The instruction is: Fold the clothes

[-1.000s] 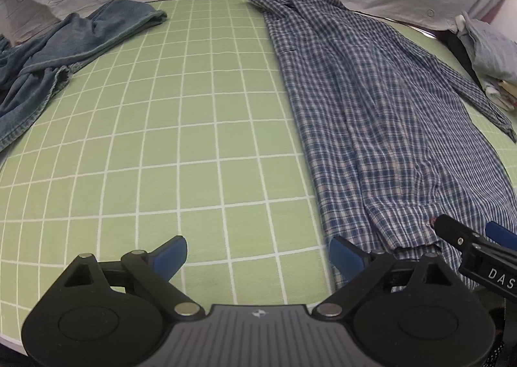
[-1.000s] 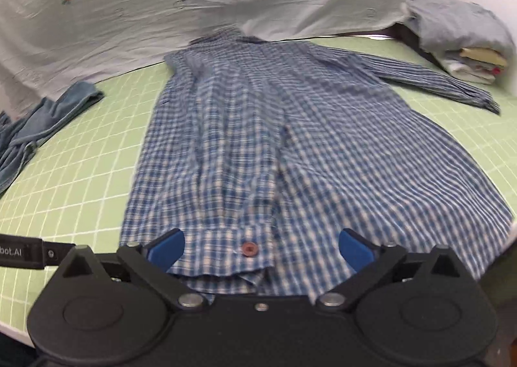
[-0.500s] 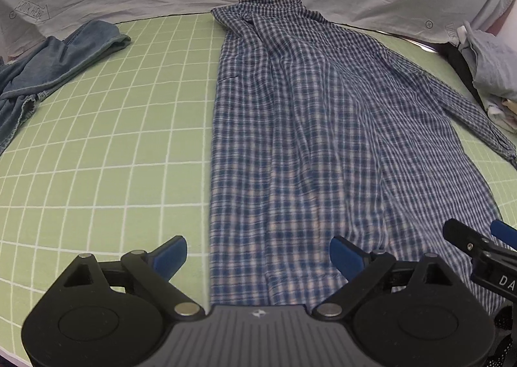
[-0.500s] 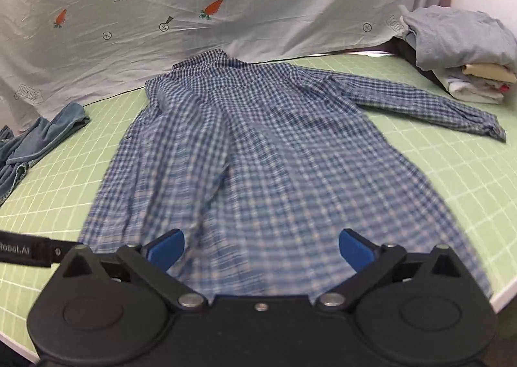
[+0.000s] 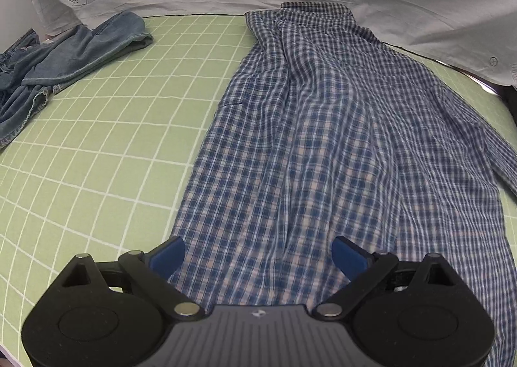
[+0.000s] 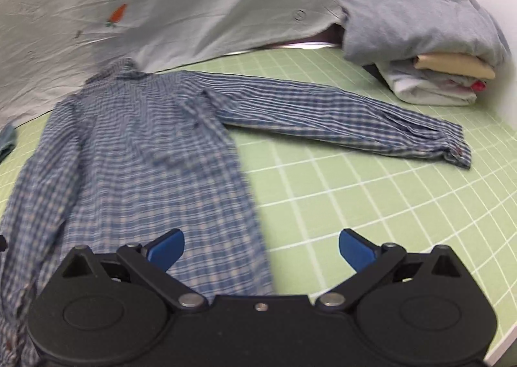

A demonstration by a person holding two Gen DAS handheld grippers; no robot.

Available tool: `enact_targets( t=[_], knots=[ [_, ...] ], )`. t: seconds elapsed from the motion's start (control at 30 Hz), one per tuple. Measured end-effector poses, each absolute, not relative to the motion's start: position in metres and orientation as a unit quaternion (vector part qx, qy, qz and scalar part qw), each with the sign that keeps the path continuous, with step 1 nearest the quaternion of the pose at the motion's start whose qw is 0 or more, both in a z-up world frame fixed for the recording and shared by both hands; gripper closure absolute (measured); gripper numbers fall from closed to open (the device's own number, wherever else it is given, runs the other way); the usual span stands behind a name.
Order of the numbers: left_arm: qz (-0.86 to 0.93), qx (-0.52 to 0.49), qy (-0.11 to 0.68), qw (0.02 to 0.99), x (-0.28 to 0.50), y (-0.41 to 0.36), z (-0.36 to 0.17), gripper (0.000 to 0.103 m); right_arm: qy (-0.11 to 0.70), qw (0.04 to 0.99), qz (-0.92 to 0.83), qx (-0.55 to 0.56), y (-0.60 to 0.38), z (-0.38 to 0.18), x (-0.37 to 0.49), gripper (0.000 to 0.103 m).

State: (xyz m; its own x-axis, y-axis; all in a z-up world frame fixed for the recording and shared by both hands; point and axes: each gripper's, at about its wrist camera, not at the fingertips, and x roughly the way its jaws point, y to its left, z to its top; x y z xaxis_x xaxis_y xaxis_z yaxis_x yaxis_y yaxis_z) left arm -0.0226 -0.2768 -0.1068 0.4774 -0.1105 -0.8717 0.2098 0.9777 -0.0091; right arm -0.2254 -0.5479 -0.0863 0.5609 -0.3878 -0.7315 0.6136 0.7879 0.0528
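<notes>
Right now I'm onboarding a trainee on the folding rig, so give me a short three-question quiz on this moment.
1. True or false: the left gripper is shut on the plaid shirt.
2. Multiple choice: the shirt's outstretched sleeve points toward A) the denim garment, B) the stack of folded clothes, C) the near table edge.
3. Fill in: the right gripper hangs over the shirt's edge and the green ____ mat.

Key: 1 false, both grippers are open and hold nothing. 2 B. 3 gridded.
</notes>
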Motion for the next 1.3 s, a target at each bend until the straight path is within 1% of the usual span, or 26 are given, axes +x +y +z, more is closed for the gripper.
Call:
enact_targets(
  t=[0.13, 0.37, 0.57, 0.73, 0.93, 0.97, 1.03, 1.07, 1.1, 1.13, 1.17, 1.23, 1.3],
  knots=[
    [-0.074, 0.052, 0.516, 0.852, 0.005, -0.284, -0.117, 0.006, 0.356, 0.863, -0.322, 0.160, -0.588, -0.091, -0.219, 0.000],
    [-0.058, 0.049, 0.532, 0.844, 0.048, -0.301, -0.137, 0.000, 0.332, 0.828, -0.421, 0.166, -0.678, -0.097, -0.197, 0.000],
    [-0.072, 0.049, 0.523, 0.848, 0.058, -0.305, -0.140, 0.000, 0.337, 0.784, -0.499, 0.150, -0.743, -0.103, -0.191, 0.000],
    [-0.083, 0.055, 0.523, 0.847, 0.058, -0.304, -0.140, 0.000, 0.353, 0.755, -0.528, 0.163, -0.773, -0.116, -0.200, 0.000],
    [-0.096, 0.062, 0.527, 0.842, 0.062, -0.302, -0.140, 0.000, 0.344, 0.762, -0.514, 0.189, -0.774, -0.116, -0.207, 0.000],
    [-0.096, 0.062, 0.528, 0.842, 0.063, -0.302, -0.140, 0.000, 0.343, 0.764, -0.512, 0.194, -0.774, -0.116, -0.208, 0.001],
    [-0.096, 0.061, 0.529, 0.841, 0.063, -0.302, -0.140, 0.000, 0.340, 0.766, -0.507, 0.202, -0.774, -0.115, -0.211, 0.011],
    [-0.096, 0.060, 0.529, 0.841, 0.063, -0.301, -0.140, 0.000, 0.338, 0.767, -0.505, 0.207, -0.775, -0.115, -0.212, 0.024],
    [-0.096, 0.059, 0.529, 0.841, 0.063, -0.301, -0.139, 0.000, 0.337, 0.768, -0.502, 0.211, -0.775, -0.115, -0.213, 0.045],
    [-0.096, 0.058, 0.530, 0.841, 0.063, -0.300, -0.139, 0.000, 0.335, 0.769, -0.500, 0.215, -0.775, -0.115, -0.214, 0.057],
    [-0.096, 0.057, 0.531, 0.840, 0.063, -0.300, -0.139, 0.000, 0.333, 0.774, -0.491, 0.220, -0.775, -0.114, -0.215, 0.075],
    [-0.098, 0.048, 0.533, 0.839, 0.063, -0.298, -0.137, 0.000, 0.324, 0.792, -0.464, 0.232, -0.770, -0.108, -0.215, 0.082],
    [-0.102, 0.035, 0.533, 0.839, 0.064, -0.294, -0.133, 0.000, 0.311, 0.810, -0.442, 0.226, -0.759, -0.098, -0.212, 0.084]
  ],
)
